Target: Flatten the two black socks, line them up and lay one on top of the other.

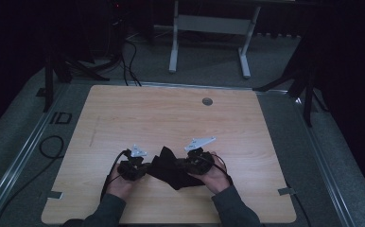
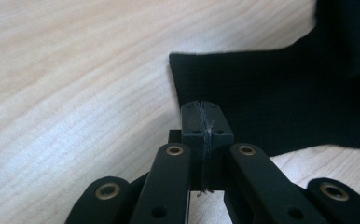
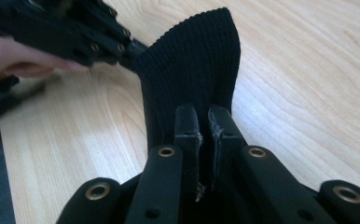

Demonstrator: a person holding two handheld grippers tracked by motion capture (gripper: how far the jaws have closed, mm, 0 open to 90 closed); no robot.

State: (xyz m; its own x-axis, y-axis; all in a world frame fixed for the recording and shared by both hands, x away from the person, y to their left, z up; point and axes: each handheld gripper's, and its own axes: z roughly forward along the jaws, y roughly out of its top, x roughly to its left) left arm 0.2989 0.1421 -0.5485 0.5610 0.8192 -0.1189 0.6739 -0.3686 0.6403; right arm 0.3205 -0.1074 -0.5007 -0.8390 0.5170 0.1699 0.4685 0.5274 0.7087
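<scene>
A black knit cloth (image 1: 167, 166) lies bunched on the wooden table (image 1: 171, 118) near its front edge, between the two hands. My left gripper (image 1: 145, 169) pinches the cloth's left edge; in the left gripper view its jaws (image 2: 205, 119) are pressed together at the hem, and the cloth (image 2: 271, 102) spreads flat beyond them. My right gripper (image 1: 184, 165) holds the other end. In the right gripper view its jaws (image 3: 204, 122) clamp the cloth (image 3: 192, 60), which stands up in a ribbed fold. The left gripper (image 3: 131, 49) meets that fold's far corner.
A round cable hole (image 1: 207, 101) sits near the table's far edge. Beyond the table stand a white desk frame (image 1: 209, 23) and dark stands (image 1: 308, 85). A cable (image 1: 53, 146) loops on the floor at the left. The person's hand (image 3: 19, 60) holds the left gripper.
</scene>
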